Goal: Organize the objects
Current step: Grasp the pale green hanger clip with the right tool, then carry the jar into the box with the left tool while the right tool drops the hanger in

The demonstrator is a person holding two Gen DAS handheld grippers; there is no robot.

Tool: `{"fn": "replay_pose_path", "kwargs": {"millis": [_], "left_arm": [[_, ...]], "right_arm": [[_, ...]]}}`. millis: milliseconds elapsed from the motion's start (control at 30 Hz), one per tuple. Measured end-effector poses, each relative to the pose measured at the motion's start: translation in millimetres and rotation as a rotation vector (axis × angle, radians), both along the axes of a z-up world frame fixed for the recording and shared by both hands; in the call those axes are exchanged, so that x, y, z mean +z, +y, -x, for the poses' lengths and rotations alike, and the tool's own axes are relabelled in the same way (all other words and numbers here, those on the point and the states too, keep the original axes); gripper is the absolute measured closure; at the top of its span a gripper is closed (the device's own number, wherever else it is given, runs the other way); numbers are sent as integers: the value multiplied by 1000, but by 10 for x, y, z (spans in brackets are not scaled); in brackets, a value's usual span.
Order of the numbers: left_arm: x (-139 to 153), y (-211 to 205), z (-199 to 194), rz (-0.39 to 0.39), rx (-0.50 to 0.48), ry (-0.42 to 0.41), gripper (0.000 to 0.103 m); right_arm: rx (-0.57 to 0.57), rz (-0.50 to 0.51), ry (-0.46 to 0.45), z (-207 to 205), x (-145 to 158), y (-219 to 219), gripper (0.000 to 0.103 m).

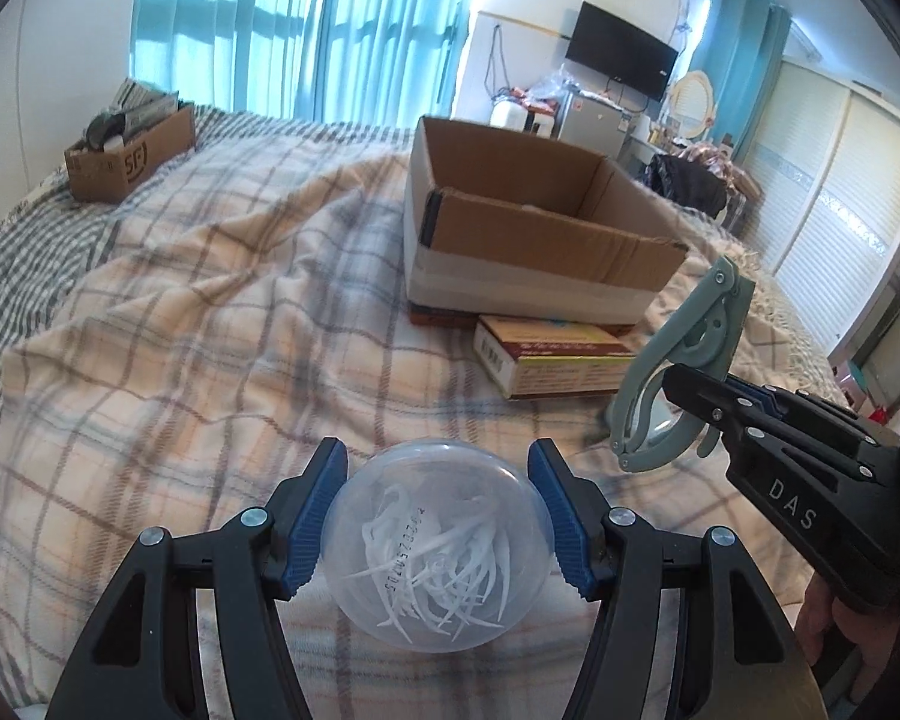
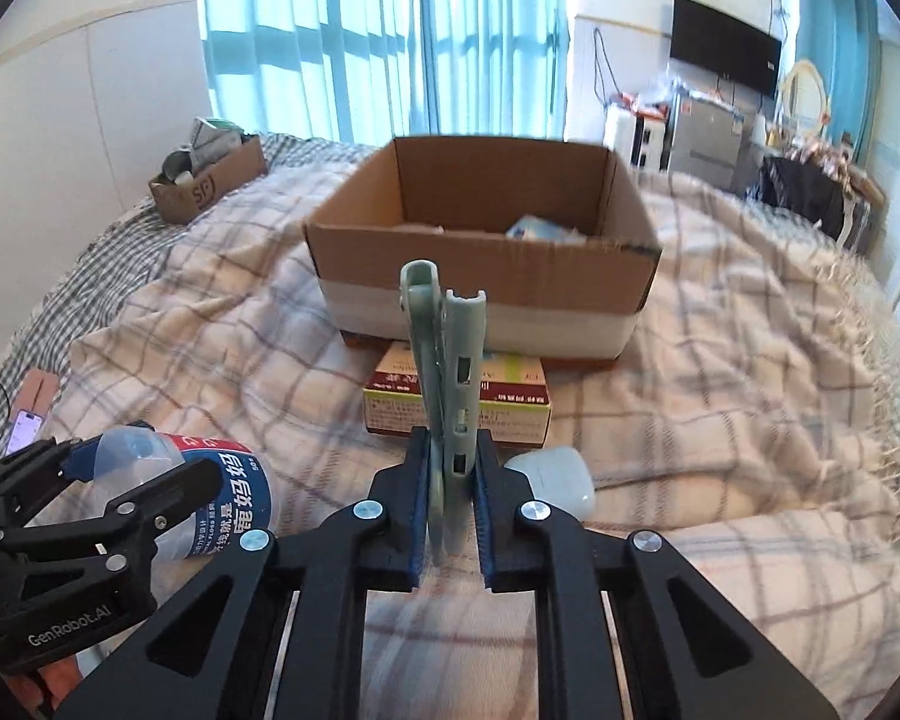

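My left gripper (image 1: pixel 438 516) is shut on a clear round plastic jar of white floss picks (image 1: pixel 435 546), held above the plaid blanket; the jar, with its blue and red label (image 2: pixel 222 492), also shows in the right wrist view. My right gripper (image 2: pixel 453 516) is shut on a pale green plastic clip (image 2: pixel 447 372), held upright; it also shows in the left wrist view (image 1: pixel 672 384). An open cardboard box (image 2: pixel 480 276) stands on the bed ahead with some items inside. A flat red and yellow packet box (image 2: pixel 510 402) lies in front of it.
A white earbud case (image 2: pixel 558 477) lies on the blanket just right of my right gripper. A smaller cardboard box (image 1: pixel 129 150) full of things sits at the far left of the bed. A phone (image 2: pixel 24 426) lies at the left edge. Furniture and a TV stand beyond.
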State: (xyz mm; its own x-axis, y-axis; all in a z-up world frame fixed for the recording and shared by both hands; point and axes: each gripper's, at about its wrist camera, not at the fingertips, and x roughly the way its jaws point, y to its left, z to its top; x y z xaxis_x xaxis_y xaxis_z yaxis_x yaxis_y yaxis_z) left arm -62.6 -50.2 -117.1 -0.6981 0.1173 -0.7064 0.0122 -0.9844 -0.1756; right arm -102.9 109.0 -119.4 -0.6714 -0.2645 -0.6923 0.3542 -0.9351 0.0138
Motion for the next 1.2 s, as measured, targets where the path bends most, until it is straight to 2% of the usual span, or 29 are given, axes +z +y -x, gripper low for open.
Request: {"fn": "replay_pose_path", "kwargs": {"millis": [233,533,867,1067,1200], "left_arm": [[388,118,-89,19,-37,80,39],[1042,298,185,41,-107,194,39],[1443,445,903,83,-144,254,39],[1510,491,1460,97,-151,259,39],[1426,489,1850,93,-151,245,39]], "right_arm": [[14,11,84,-245,388,20,91],[18,31,196,-253,981,148,91],[24,27,271,301,1482,213,91],[30,17,277,831,1596,164,91],[33,8,252,1288,1545,78,91]]}}
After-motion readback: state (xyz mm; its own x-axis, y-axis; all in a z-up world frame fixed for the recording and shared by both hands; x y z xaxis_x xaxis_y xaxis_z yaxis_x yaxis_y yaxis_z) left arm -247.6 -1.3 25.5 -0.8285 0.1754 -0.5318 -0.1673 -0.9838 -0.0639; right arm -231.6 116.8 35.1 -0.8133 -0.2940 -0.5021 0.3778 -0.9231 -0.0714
